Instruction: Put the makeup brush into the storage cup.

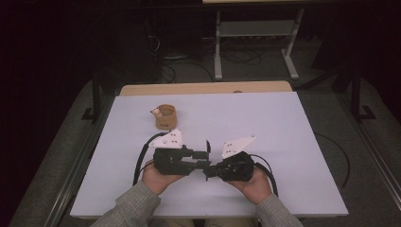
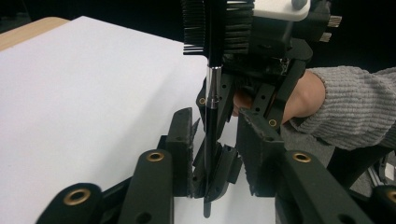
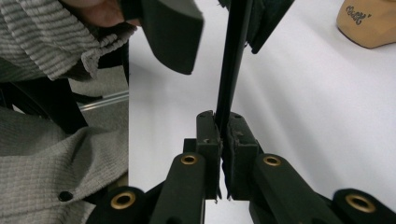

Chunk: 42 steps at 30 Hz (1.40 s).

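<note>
Right gripper view is showing my right gripper [image 3: 223, 135] clamping its jaws on the slim black-handled bristle brush [image 3: 232, 60] mid-frame, the left gripper [image 2: 215, 144] gaping loosely around it, and I'm judging a careless pull could twist it free.

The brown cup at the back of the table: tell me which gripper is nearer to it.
Left. The left gripper sits just in front of the brown cup, slightly to its right; the right gripper is farther toward the person and farther right.
</note>
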Motion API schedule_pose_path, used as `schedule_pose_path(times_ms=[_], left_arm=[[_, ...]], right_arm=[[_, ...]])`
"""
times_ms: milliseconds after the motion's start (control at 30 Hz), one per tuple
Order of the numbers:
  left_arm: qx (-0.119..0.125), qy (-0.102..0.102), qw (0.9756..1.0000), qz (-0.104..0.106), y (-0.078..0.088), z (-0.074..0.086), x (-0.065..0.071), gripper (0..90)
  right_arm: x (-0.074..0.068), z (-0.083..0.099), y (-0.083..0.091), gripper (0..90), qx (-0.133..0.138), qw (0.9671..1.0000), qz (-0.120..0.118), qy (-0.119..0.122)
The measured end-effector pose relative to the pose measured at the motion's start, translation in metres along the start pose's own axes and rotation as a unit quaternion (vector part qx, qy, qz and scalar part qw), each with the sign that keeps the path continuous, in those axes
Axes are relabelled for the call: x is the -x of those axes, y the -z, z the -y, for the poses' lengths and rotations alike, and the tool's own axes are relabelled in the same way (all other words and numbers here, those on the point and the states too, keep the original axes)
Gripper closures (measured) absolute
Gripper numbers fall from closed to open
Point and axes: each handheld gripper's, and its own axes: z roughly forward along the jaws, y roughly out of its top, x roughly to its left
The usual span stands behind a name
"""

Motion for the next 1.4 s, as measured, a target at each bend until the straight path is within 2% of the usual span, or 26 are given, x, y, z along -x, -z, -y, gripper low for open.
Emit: schedule_pose_path(times_ms=[233, 267, 400, 533, 733, 800, 833, 900, 933, 967, 1000, 1067, 1100, 1167, 1200, 1367, 1400], left_arm=[[-0.015, 0.012, 0.9997, 0.014, -0.003, 0.001, -0.003, 72.4], [-0.016, 0.009, 0.9997, 0.014, -0.004, 0.001, -0.003, 73.9], [-0.019, 0.009, 0.9997, 0.015, -0.005, 0.0, -0.003, 78.2], [-0.024, 0.001, 0.9996, 0.013, -0.005, 0.001, -0.002, 84.1], [-0.025, 0.002, 0.9996, 0.01, -0.004, 0.0, -0.003, 85.3], [-0.026, 0.0, 0.9996, 0.007, -0.004, 0.0, -0.004, 85.4], [-0.027, -0.001, 0.9996, 0.004, -0.003, 0.0, -0.004, 85.4], [-0.029, 0.0, 0.9996, -0.002, -0.002, 0.001, -0.005, 85.5], [-0.027, 0.003, 0.9996, -0.005, 0.0, 0.001, -0.007, 85.5], [-0.027, 0.003, 0.9996, -0.005, 0.0, 0.001, -0.007, 85.5], [-0.026, 0.007, 0.9996, -0.01, 0.003, 0.002, -0.009, 85.5], [-0.027, 0.006, 0.9995, -0.013, 0.004, 0.002, -0.01, 85.6], [-0.026, 0.011, 0.9995, -0.016, 0.005, 0.002, -0.01, 85.6], [-0.029, 0.007, 0.9993, -0.021, 0.009, 0.002, -0.013, 85.6], [-0.029, 0.01, 0.9992, -0.025, 0.011, 0.002, -0.014, 85.6], [-0.03, 0.009, 0.999, -0.031, 0.015, 0.001, -0.017, 85.6], [-0.03, 0.015, 0.9989, -0.033, 0.015, 0.001, -0.017, 85.6]], right_arm=[[-0.001, 0.0, 0.0, 85.0, -0.012, 0.9998, 0.007, 0.012], [-0.001, 0.0, -0.001, 85.0, -0.024, 0.9994, 0.009, 0.023], [-0.003, 0.0, -0.004, 85.0, -0.034, 0.999, 0.011, 0.028], [-0.004, -0.001, -0.004, 85.0, -0.032, 0.999, 0.011, 0.029], [-0.003, 0.0, -0.004, 84.6, -0.027, 0.9993, 0.012, 0.025], [0.0, 0.0, -0.004, 83.7, -0.028, 0.999, 0.012, 0.034], [0.0, 0.0, -0.004, 82.6, -0.027, 0.9991, 0.014, 0.031], [-0.001, 0.001, -0.003, 76.9, -0.019, 0.9997, 0.01, 0.009], [0.0, 0.002, -0.002, 67.2, -0.013, 0.9998, 0.012, 0.0], [0.0, 0.002, -0.002, 67.2, -0.013, 0.9998, 0.012, 0.0], [0.004, 0.004, -0.001, 63.9, -0.012, 0.9998, 0.013, -0.012], [0.005, 0.005, 0.0, 62.1, -0.011, 0.9997, 0.017, -0.01], [0.006, 0.007, 0.001, 58.5, -0.011, 0.9996, 0.021, -0.015], [0.007, 0.008, 0.003, 56.5, -0.015, 0.9993, 0.025, -0.023], [0.008, 0.011, 0.006, 52.0, -0.011, 0.9991, 0.033, -0.025], [0.01, 0.014, 0.013, 45.8, -0.005, 0.9983, 0.047, -0.035], [0.01, 0.014, 0.015, 44.5, -0.004, 0.998, 0.051, -0.036]])
